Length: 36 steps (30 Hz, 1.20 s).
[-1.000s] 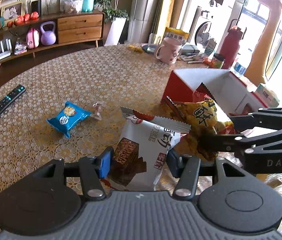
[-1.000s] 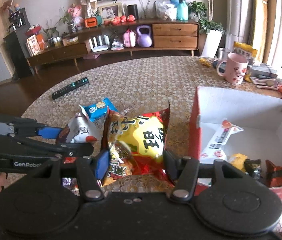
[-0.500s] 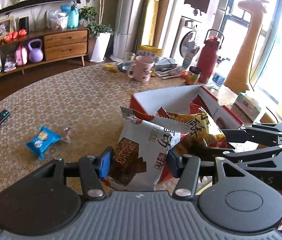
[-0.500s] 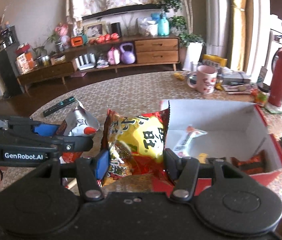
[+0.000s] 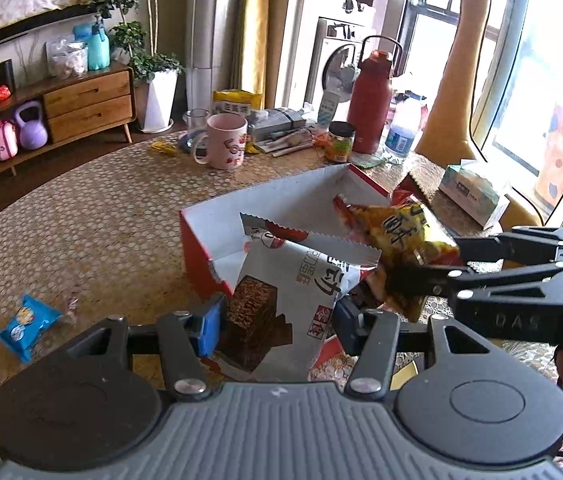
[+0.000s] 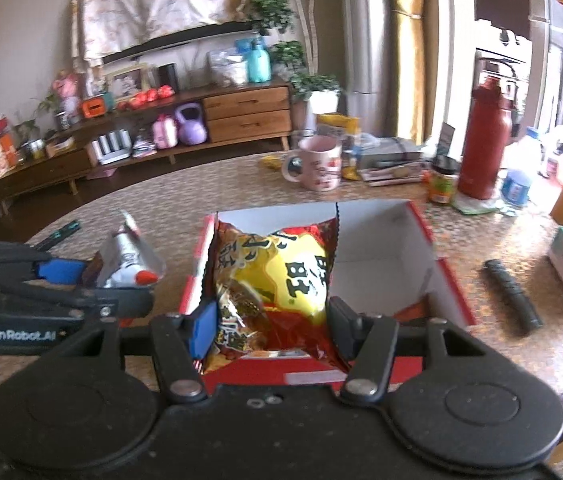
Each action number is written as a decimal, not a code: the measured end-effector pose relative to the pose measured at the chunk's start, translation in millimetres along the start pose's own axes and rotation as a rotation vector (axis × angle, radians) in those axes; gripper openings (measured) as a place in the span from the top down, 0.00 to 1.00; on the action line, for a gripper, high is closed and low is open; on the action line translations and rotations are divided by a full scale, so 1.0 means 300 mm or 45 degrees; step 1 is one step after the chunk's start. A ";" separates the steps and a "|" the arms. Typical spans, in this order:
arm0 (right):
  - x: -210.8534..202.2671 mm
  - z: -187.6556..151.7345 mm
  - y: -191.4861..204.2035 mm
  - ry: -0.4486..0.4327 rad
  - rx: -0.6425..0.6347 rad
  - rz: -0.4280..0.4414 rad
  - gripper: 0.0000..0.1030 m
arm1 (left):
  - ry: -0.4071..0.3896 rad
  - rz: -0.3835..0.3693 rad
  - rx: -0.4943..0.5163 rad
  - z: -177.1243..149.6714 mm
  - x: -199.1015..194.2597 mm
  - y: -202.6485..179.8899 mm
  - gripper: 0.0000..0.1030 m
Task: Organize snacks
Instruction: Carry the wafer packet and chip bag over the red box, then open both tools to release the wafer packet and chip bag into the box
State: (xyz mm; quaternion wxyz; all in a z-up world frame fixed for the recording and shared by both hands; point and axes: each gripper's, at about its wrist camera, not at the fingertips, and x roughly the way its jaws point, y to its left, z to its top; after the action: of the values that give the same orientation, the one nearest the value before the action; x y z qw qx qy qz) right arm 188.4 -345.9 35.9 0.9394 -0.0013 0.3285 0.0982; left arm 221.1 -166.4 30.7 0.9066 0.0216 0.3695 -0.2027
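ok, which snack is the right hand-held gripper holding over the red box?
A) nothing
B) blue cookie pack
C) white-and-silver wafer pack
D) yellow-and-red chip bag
D: in the right wrist view the right hand-held gripper is clamped on the yellow-and-red chip bag above the red box; the left one holds the wafer pack.

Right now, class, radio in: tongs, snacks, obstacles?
Left tongs shut on white snack bag. Right tongs shut on yellow snack bag, above red box. Blue packet remains on table.
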 end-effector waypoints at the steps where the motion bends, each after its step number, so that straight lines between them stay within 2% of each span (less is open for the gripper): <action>1: 0.006 0.002 -0.019 0.001 0.008 -0.015 0.44 | 0.005 0.001 0.002 0.005 0.012 -0.007 0.47; 12: 0.147 0.014 -0.200 0.061 0.095 -0.133 0.44 | 0.077 0.039 0.002 0.096 0.224 -0.050 0.47; 20: 0.277 0.027 -0.279 0.126 0.146 -0.191 0.43 | 0.152 0.066 0.030 0.127 0.376 -0.070 0.47; 26: 0.365 0.039 -0.307 0.181 0.160 -0.214 0.43 | 0.196 0.066 0.089 0.120 0.462 -0.101 0.47; 36: 0.408 0.026 -0.313 0.209 0.157 -0.212 0.38 | 0.280 0.034 0.112 0.082 0.554 -0.115 0.47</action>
State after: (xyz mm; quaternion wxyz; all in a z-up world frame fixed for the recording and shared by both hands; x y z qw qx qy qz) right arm 304.2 -415.0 -39.3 0.9126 0.0212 0.4082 -0.0011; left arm 331.2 -261.1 -60.4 0.8613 0.0883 0.4574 -0.2028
